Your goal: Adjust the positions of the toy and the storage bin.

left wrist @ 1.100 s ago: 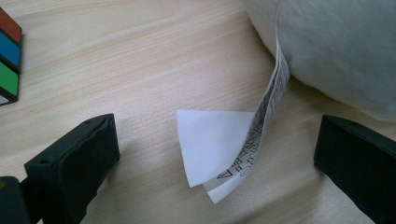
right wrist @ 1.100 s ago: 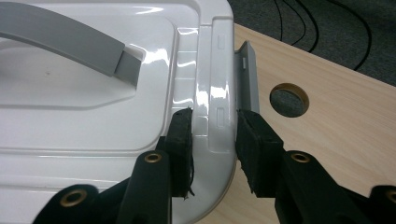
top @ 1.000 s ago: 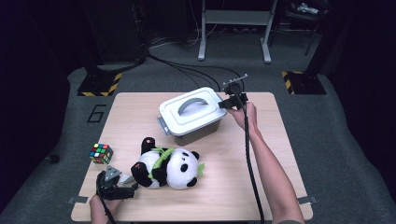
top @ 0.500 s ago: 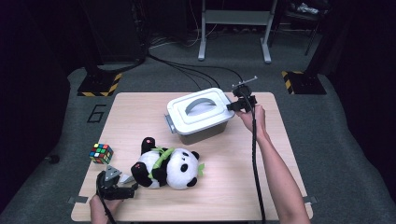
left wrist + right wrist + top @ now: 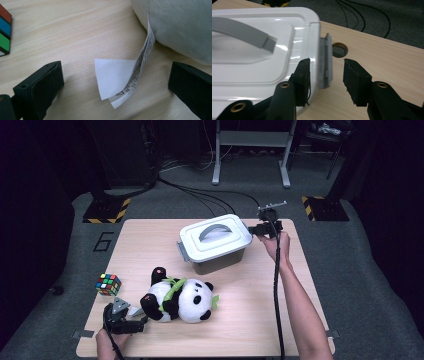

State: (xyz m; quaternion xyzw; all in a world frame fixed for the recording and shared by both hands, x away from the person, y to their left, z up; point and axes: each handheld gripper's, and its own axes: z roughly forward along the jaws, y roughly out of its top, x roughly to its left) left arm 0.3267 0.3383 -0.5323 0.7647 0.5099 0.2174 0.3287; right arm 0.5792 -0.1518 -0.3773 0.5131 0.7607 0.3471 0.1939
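At the lower left of the high view, the left gripper (image 5: 121, 318) rests on the table (image 5: 250, 320) just beside the plush panda (image 5: 177, 295). Its jaws stand wide apart and hold nothing; in the left gripper view the panda's white label (image 5: 117, 77) lies on the wood between them, untouched. A colour cube (image 5: 108, 284) sits close by, toward the left edge.

Farther up, at the centre of the frame, the white lidded box (image 5: 216, 242) stands with its lid on and its grey carrying handle (image 5: 216, 231) lying flat. The right gripper (image 5: 254, 231) is at the box's right end. In the right gripper view its jaws have just been opening and now straddle the grey side latch (image 5: 325, 61), with a gap on the outer side, so the pads no longer press on it.

I judge the work to be early: this latch looks flipped out, the lid is not yet lifted, and the panda still lies outside the box.
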